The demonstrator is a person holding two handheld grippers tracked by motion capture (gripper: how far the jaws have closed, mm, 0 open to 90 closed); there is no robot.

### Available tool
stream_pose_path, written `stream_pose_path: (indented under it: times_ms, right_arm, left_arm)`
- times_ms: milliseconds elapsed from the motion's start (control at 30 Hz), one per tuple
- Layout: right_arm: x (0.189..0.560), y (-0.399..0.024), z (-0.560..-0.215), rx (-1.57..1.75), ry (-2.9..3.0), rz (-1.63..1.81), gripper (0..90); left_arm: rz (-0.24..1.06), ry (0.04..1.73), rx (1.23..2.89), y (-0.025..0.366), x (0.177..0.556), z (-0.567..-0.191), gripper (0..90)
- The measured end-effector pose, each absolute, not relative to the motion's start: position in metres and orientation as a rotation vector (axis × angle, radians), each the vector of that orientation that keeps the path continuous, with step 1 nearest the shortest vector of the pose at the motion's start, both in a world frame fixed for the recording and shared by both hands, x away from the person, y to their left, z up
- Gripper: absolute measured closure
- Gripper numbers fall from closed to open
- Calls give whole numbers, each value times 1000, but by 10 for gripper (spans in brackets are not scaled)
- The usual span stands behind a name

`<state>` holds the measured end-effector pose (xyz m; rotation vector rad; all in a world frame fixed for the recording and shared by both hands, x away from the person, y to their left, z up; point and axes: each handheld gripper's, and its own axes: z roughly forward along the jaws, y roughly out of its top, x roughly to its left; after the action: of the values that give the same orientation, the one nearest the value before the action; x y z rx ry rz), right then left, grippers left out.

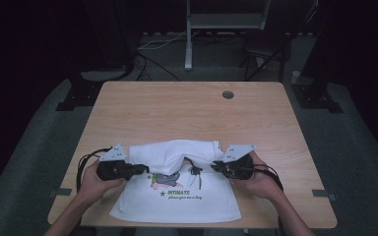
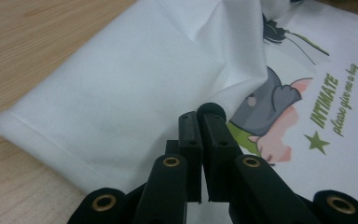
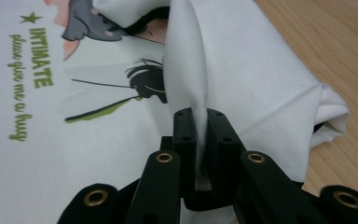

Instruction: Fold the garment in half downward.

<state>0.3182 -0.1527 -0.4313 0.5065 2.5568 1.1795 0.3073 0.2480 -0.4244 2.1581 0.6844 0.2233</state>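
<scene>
A white T-shirt (image 1: 177,191) with a cartoon print and green lettering lies half folded at the near edge of the wooden table (image 1: 187,108). The left gripper (image 1: 139,169) and the right gripper (image 1: 215,167) each pinch a fold of its cloth, jaws clamped tight.

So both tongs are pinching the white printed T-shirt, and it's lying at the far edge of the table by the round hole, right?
Not the far edge. The white printed T-shirt lies at the near edge of the table, well away from the round hole, as the high view shows. Both the left tongs and right tongs do pinch it.
</scene>
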Motion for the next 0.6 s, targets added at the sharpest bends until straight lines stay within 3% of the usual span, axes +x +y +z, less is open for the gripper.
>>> stream_pose_path:
  times_ms: [600]
  right_arm:
    - [270,-161,-430,401,2505,1206,822]
  left_arm:
    - [231,647,2140,260,275,-416,876]
